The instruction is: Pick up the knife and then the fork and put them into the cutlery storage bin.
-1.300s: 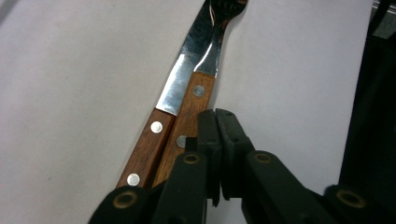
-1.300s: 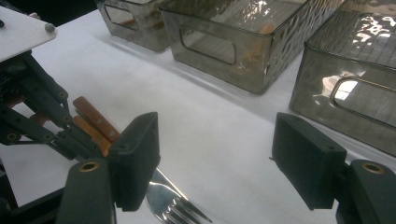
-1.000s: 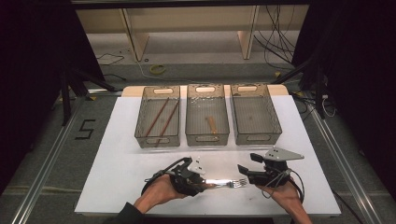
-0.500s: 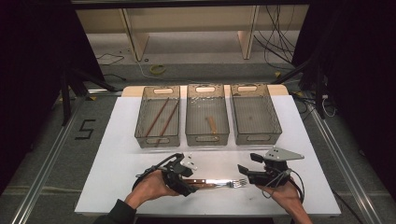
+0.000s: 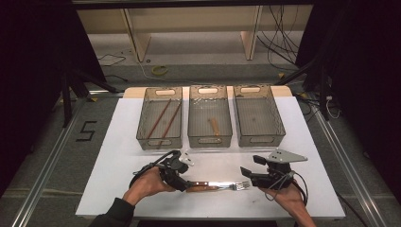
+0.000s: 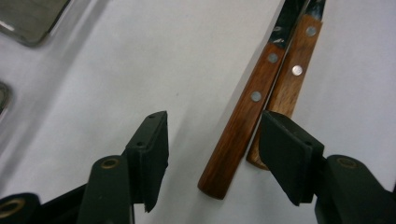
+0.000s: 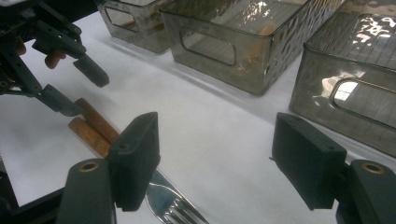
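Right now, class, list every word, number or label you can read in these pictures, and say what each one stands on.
"5": a dark numeral on the grey floor left of the table.
No readable text on the bins, the wooden handles or the tools.

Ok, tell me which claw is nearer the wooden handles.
Left. The left claw is open with one of the two wooden handles between its jaws. The right claw is open at the other end, by the fork tines.
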### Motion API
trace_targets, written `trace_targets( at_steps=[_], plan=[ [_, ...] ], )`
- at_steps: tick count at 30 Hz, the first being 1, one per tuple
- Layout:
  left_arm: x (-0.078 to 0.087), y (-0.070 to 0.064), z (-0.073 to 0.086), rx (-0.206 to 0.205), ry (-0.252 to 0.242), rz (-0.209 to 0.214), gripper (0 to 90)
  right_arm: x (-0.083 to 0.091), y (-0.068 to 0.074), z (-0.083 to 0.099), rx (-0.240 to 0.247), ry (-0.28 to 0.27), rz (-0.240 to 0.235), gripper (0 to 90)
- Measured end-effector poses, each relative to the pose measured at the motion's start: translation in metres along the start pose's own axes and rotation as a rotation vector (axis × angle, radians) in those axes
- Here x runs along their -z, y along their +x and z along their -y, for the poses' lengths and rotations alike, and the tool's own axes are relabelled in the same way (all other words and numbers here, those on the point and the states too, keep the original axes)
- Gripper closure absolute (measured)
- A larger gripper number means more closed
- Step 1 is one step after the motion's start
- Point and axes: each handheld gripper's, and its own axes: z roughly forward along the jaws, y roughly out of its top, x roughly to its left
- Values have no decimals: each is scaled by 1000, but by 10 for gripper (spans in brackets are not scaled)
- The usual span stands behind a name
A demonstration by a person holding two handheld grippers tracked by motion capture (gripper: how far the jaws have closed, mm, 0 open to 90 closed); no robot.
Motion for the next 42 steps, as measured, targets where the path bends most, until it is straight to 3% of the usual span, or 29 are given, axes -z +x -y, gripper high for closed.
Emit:
trace_targets(
  at_steps=[17, 21, 36, 40, 42],
  plan=[
    [-2, -2, -3, -73, 66, 53, 578, 0, 0, 0, 0, 1, 0, 328],
    [-1, -1, -3, -82, 93, 25, 587, 0, 0, 0, -1, 0, 0, 329],
    [-9, -3, -3, -129, 145, 35, 638, 0, 0, 0, -1, 1, -1, 328],
    [-9, -6, -3, -175, 152, 32, 670, 0, -1, 0, 0, 2, 0, 329],
    [-9, -8, -3, -172, 150, 38, 731, 0, 0, 0, -1, 2, 0, 329]
  ],
)
